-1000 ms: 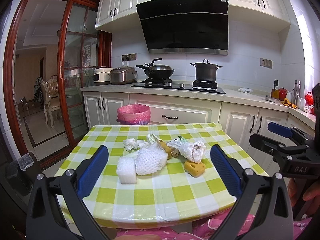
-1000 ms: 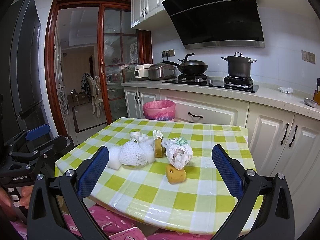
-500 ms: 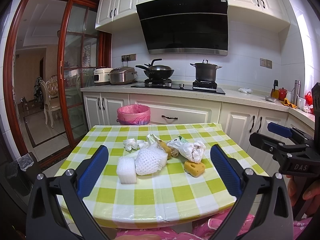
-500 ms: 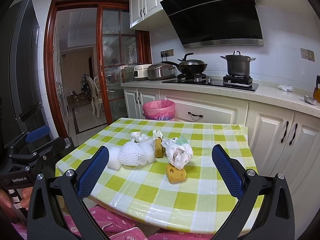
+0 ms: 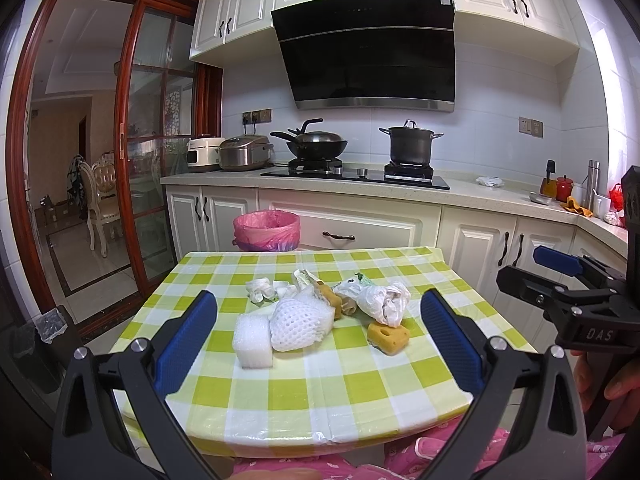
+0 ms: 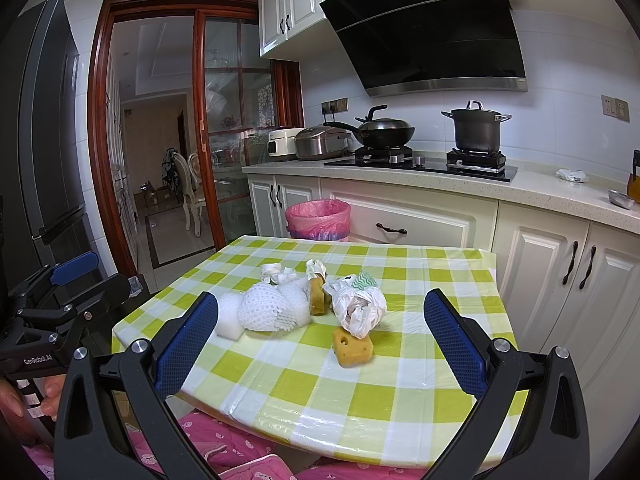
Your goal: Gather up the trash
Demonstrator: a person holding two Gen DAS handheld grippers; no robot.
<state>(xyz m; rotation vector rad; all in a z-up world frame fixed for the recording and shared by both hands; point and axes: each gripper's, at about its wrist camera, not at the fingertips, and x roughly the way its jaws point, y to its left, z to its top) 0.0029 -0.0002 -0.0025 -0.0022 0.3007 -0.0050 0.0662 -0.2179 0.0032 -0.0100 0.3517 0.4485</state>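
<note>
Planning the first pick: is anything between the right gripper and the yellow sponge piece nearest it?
Nothing visible. The right gripper hangs open before the table's near edge, and only bare checked tablecloth lies between it and the yellow sponge piece. The crumpled plastic bag sits just behind the sponge.

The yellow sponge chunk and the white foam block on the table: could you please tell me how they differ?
The yellow sponge chunk is mustard-coloured with visible holes; the white foam block is plain white with none. The sponge chunk lies alone toward the right, just in front of the crumpled plastic bag; the foam block sits at the left, against the foam fruit net. Both rest on the checked tablecloth, ungrasped.
</note>
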